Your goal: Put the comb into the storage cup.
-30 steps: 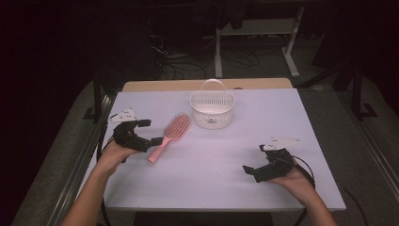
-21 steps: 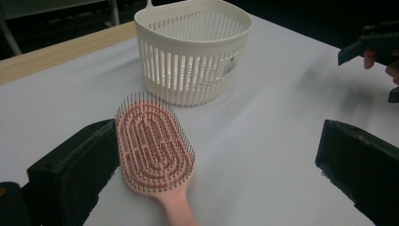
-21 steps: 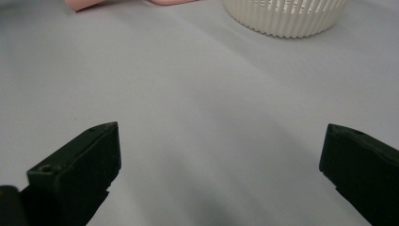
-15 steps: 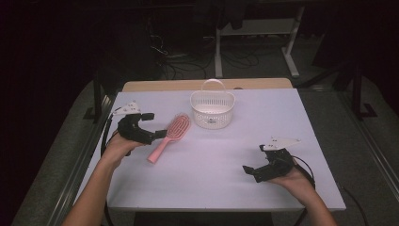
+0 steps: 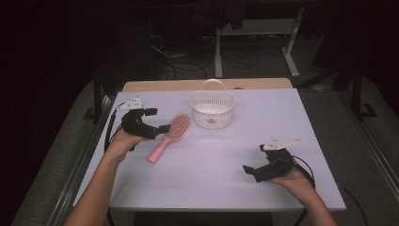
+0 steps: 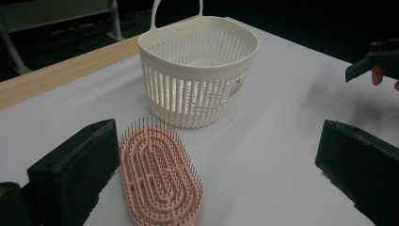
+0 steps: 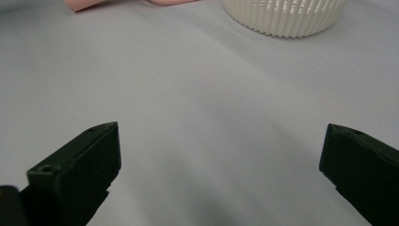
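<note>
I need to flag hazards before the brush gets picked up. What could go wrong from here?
The left tool stands open around the pink hairbrush head, bristles up; closing there might squash bristles or let it slip. The white basket sits close behind, so a forward push could knock it.

The pink oval plastic hairbrush [image 6: 159, 179] lost its handle below the left gripper view's bottom edge; the white slatted plastic basket [image 7: 285, 15] was cropped above its base
</note>
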{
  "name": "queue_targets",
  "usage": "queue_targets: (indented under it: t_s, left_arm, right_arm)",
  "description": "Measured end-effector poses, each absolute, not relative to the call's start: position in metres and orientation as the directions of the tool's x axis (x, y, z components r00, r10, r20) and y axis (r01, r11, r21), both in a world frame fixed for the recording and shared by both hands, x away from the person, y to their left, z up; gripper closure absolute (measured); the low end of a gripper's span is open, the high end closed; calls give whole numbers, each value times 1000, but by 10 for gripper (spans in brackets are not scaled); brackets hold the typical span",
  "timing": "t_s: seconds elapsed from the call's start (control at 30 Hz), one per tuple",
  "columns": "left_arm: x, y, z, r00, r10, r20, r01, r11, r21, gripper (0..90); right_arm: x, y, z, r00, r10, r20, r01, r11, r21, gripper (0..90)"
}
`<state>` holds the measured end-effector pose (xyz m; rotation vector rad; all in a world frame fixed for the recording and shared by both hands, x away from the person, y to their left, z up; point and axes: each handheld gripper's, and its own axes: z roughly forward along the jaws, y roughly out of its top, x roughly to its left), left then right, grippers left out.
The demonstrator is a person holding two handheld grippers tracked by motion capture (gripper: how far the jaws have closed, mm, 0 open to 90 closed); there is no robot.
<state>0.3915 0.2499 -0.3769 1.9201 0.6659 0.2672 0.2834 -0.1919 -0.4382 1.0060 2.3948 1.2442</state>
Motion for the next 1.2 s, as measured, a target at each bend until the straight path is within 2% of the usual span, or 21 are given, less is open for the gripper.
queue_targets:
  t_s: [0.43,0.8,1.2]
  left_arm:
    - [403,237,-374,810,580,-89,317,-304,899,0]
    - [409,239,-378,740,667,-88,371,-296,880,0]
    - [410,239,-378,725,684,-82,413,-336,847,0]
  right_arm:
    - [283,-192,-438,-725,683,83,459,391,798,0]
    - [283,-192,-438,-726,682,83,458,391,798,0]
    - [284,-191,-438,-729,680,82,458,395,797,0]
